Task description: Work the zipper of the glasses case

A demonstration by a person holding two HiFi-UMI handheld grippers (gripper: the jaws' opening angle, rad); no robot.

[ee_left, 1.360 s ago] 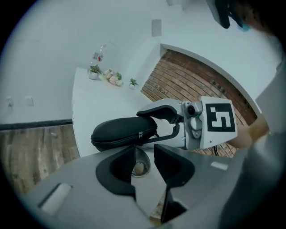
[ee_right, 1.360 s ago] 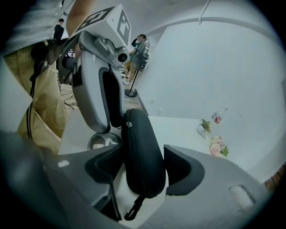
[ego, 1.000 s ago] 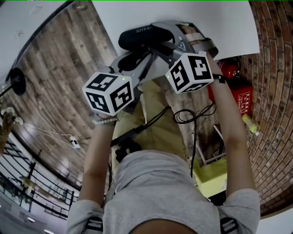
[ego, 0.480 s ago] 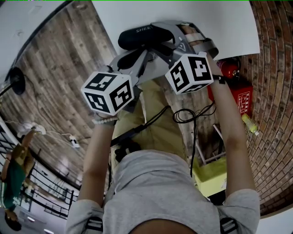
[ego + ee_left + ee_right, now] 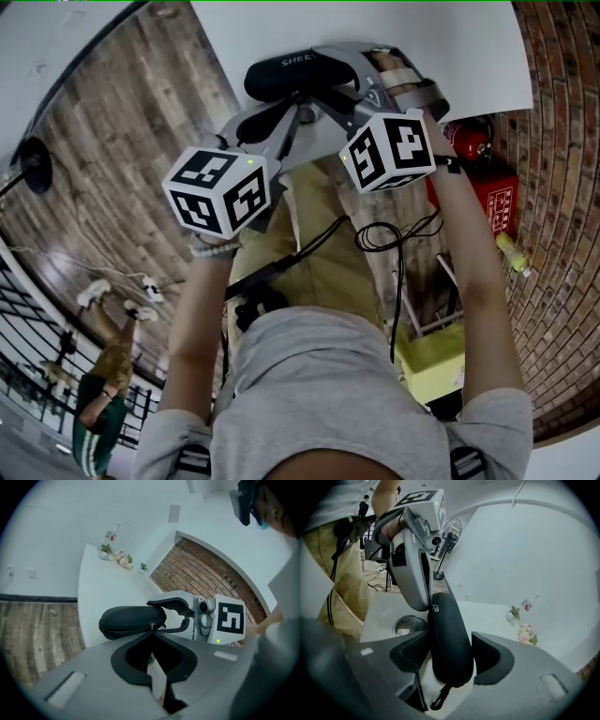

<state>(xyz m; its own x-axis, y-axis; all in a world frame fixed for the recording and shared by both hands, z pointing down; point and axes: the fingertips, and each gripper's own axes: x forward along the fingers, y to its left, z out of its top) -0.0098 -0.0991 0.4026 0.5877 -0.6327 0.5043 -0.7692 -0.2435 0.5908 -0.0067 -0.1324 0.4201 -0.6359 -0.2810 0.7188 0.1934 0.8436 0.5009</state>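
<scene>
The glasses case (image 5: 447, 644), light, smooth and stiff-shelled by the look of it, lies over the counter (image 5: 487, 616) between the right tool's (image 5: 450, 657) wide jaws, which clamp its sides. The left tool (image 5: 152, 633) is pressed together at its tip, apparently pinching the tiny zipper pull (image 5: 151, 626), which looks like the right hold but easily slipped. That pinch is half hidden by the tool's own body, and the zipper track's far side is out of sight.
</scene>
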